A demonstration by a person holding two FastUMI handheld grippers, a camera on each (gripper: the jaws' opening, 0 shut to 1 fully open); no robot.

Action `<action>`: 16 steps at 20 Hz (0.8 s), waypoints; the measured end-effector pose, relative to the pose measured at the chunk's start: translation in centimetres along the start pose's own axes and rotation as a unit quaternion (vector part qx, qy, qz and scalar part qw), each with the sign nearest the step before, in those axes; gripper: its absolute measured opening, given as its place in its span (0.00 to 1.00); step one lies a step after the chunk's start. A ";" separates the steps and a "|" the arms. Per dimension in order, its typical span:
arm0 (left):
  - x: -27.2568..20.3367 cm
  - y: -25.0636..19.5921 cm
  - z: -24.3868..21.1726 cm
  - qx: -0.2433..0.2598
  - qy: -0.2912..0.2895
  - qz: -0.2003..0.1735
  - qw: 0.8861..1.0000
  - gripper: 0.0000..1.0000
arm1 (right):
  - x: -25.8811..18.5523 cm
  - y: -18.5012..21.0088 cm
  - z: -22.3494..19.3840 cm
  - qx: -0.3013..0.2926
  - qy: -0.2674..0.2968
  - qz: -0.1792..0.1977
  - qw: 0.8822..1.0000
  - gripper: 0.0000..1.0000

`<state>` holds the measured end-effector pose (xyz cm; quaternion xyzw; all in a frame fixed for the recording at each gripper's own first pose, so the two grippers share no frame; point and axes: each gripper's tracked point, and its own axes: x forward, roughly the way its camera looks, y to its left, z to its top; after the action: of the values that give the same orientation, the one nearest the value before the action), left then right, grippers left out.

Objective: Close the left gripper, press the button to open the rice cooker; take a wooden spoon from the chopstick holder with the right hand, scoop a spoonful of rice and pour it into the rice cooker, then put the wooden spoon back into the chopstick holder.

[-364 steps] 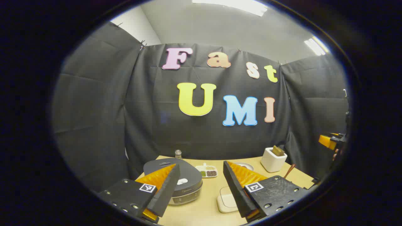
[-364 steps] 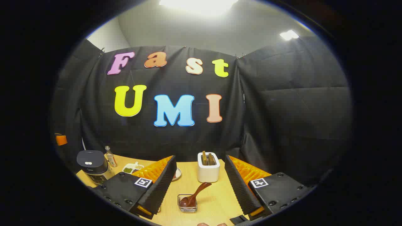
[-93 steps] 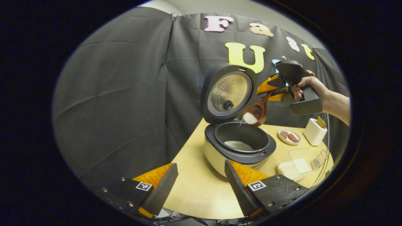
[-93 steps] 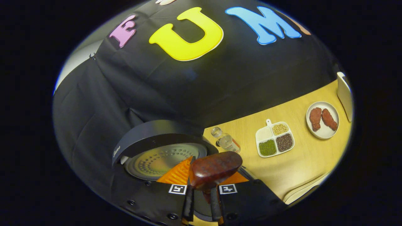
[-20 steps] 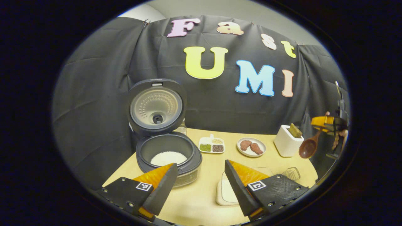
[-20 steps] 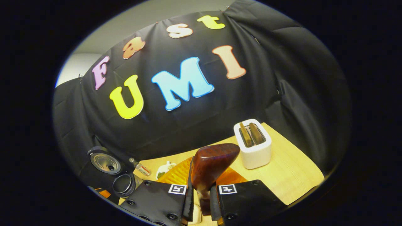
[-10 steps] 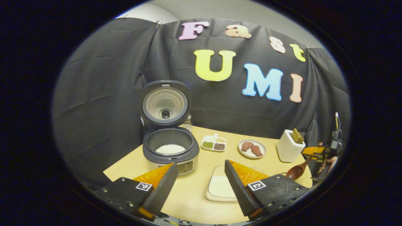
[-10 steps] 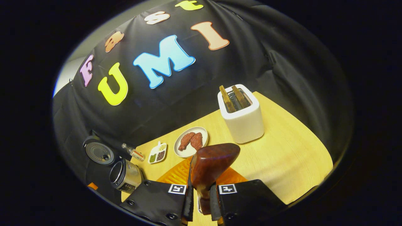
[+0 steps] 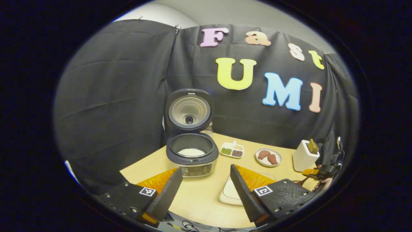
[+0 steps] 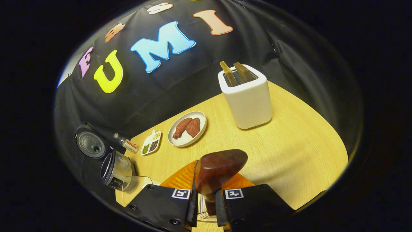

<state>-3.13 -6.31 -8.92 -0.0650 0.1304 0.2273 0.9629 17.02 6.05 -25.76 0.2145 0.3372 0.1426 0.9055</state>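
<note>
Black cloth wall (image 9: pixel 112 96) behind a light wooden table (image 10: pixel 299 154), grey ceiling (image 9: pixel 231 13).

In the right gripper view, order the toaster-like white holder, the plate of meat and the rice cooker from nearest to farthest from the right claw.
1. Plate of meat: on the table ahead of the right claw, slightly left.
2. White holder: ahead and right, near the wall; close to the plate's distance, so hard to call.
3. Rice cooker: far left, lid open, plainly farthest.
</note>
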 end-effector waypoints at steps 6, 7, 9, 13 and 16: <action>1.8 2.7 3.6 -0.001 -0.022 0.010 1.000 0.92 | -1.5 0.3 1.3 0.021 -0.020 0.003 1.000 0.69; 2.4 3.1 4.9 0.000 -0.031 0.008 0.999 0.96 | -1.7 -0.1 1.1 0.017 -0.028 -0.006 0.999 1.00; 4.0 4.0 7.3 0.004 -0.047 0.006 0.999 0.92 | -3.0 -1.2 1.7 0.003 -0.046 -0.027 0.999 0.92; 7.4 5.3 13.4 0.000 -0.086 -0.014 0.996 0.92 | -6.6 -3.2 2.2 -0.036 -0.074 -0.079 0.994 0.98; 10.7 6.6 17.7 0.016 -0.108 -0.023 0.994 0.94 | -9.7 -3.3 2.9 -0.068 -0.105 -0.115 0.985 0.98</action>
<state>7.01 7.36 4.55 -0.0271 0.0275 0.2091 0.9771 12.19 -1.60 -20.05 0.1257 0.2520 0.0366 0.9588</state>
